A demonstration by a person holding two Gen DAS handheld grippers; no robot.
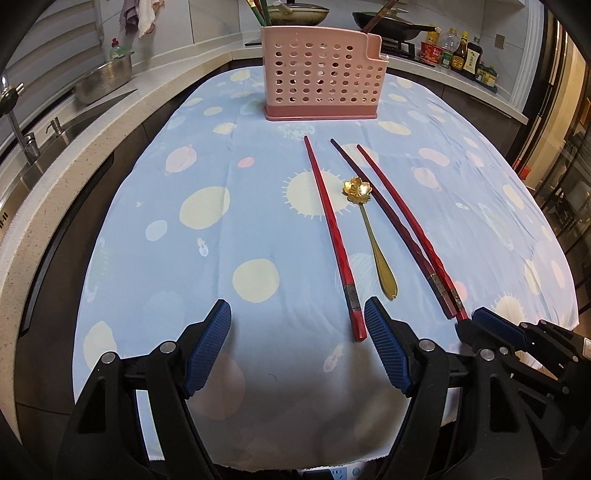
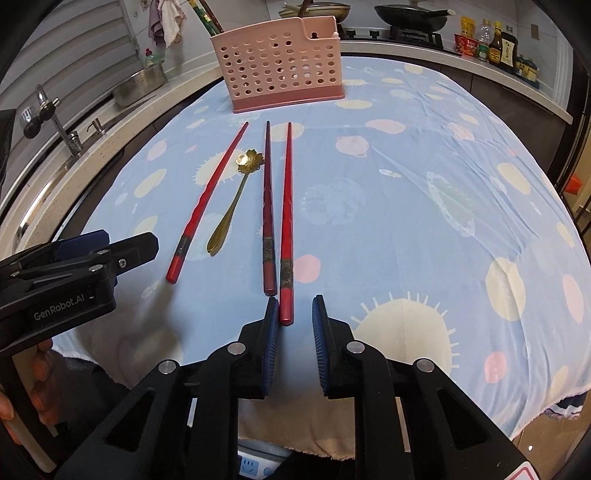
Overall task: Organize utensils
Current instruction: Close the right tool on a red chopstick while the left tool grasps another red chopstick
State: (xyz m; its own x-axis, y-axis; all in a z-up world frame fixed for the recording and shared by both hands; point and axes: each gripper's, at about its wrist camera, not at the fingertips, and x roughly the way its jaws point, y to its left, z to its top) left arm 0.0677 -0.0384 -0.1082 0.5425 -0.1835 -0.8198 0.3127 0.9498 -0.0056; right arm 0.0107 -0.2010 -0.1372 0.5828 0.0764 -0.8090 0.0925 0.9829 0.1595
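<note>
Three chopsticks and a gold flower-bowl spoon lie on the blue patterned tablecloth in front of a pink perforated utensil holder. A red chopstick lies left of the spoon; a dark chopstick and another red chopstick lie right of it. My left gripper is open, its right pad beside the left chopstick's near end. My right gripper is open, narrowly, with the rightmost red chopstick's near end between its pads.
The tablecloth covers the table to its near edge. A steel sink and tap run along the left counter with a metal colander. Pans and sauce bottles stand on the back counter.
</note>
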